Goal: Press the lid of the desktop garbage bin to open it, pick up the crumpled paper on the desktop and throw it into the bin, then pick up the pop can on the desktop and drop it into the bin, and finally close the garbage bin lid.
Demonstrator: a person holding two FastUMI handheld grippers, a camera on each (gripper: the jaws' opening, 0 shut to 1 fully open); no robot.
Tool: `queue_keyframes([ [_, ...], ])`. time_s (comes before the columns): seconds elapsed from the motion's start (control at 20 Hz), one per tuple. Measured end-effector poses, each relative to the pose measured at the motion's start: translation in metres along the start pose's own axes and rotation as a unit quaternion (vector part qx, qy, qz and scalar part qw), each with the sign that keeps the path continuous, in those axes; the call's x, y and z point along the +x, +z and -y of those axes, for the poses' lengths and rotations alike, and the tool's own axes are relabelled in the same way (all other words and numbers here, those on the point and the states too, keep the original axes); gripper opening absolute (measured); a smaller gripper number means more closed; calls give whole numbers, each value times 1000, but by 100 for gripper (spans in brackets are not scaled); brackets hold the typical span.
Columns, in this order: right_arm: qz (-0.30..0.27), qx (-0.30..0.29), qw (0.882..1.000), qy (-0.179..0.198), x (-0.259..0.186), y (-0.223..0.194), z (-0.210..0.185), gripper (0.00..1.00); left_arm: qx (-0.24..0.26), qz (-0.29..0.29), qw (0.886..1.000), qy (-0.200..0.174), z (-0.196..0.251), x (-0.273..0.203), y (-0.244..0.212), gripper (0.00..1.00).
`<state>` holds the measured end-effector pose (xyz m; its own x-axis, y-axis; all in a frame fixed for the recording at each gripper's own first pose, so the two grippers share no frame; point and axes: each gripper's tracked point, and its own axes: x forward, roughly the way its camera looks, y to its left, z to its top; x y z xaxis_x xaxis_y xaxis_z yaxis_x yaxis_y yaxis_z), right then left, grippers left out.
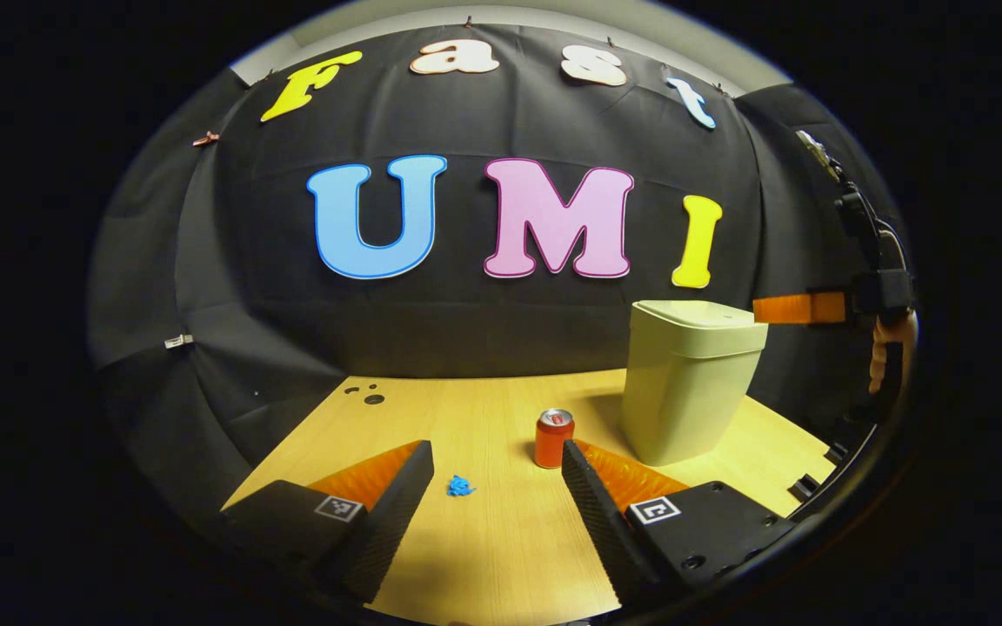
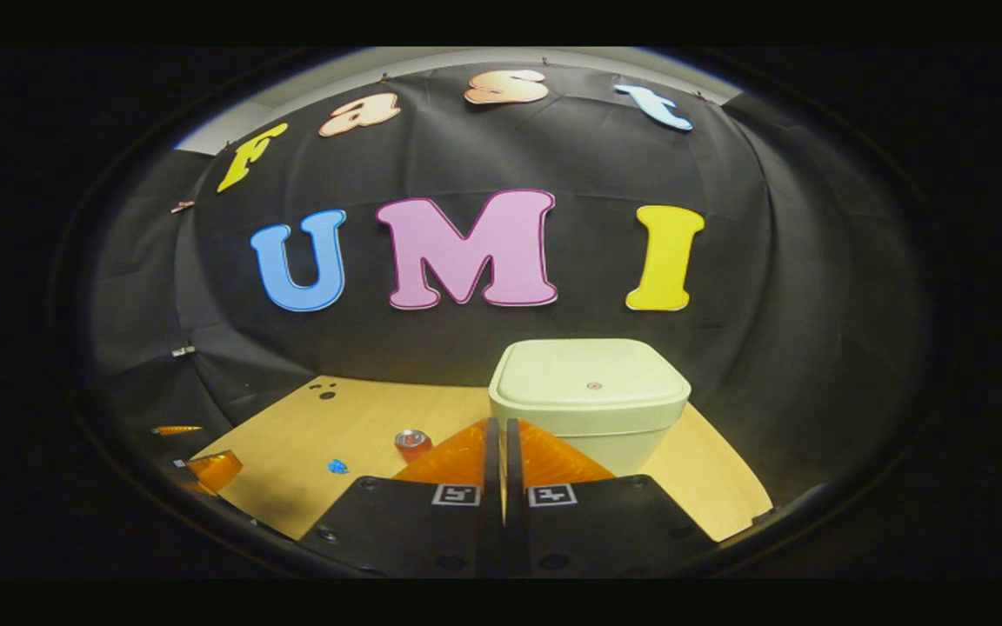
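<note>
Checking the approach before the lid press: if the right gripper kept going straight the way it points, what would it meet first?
Most likely the garbage bin: the right gripper, fingers together, points at its closed lid's near edge. Depth is unclear.

My views are dim and fisheye-bent at the edges; overhead light brightens the pale wooden tabletop [image 1: 484,539], casting soft shadows.

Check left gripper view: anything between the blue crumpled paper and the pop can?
Nothing: only bare wooden desktop lies between the crumpled paper and the pop can in the left gripper view.
</note>
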<state>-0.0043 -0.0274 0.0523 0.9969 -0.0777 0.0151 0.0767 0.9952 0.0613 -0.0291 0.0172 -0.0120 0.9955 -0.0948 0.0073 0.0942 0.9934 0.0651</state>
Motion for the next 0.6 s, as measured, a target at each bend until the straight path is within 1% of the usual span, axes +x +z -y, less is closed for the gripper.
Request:
queue_keyframes([
  [0.05, 2, -4, 1000, 0, 4, 7, 3, 2, -6, -2, 1000, 5, -2, 2, -1, 96],
  [0.1, 3, -7, 1000, 0, 8, 12, 7, 5, -12, -5, 1000, 9, -2, 5, -2, 96],
  [0.15, 4, -9, 1000, -2, 13, 15, 12, 5, -18, -9, 1000, 15, -2, 8, -4, 96],
  [0.2, 3, -10, 1000, -4, 19, 19, 18, 2, -22, -12, 999, 21, -3, 12, -4, 96],
  [0.25, 2, -10, 1000, -6, 27, 21, 25, 2, -24, -15, 999, 28, -3, 15, -6, 96],
  [0.3, 1, -11, 1000, -10, 34, 23, 33, 5, -26, -18, 999, 34, -4, 18, -6, 96],
  [0.4, -6, -10, 1000, -17, 51, 23, 48, 5, -29, -22, 998, 43, -3, 24, -6, 96],
  [0.45, -8, -5, 1000, -20, 59, 23, 55, 7, -29, -23, 998, 47, -3, 26, -6, 96],
  [0.5, -10, 2, 1000, -23, 66, 23, 62, 5, -27, -25, 998, 51, -3, 28, -5, 96],
  [0.55, -14, 7, 1000, -27, 74, 21, 69, 5, -24, -26, 998, 56, -3, 30, -6, 96],
  [0.6, -20, 10, 999, -34, 80, 17, 75, 7, -21, -28, 998, 60, -4, 33, -6, 96],
])
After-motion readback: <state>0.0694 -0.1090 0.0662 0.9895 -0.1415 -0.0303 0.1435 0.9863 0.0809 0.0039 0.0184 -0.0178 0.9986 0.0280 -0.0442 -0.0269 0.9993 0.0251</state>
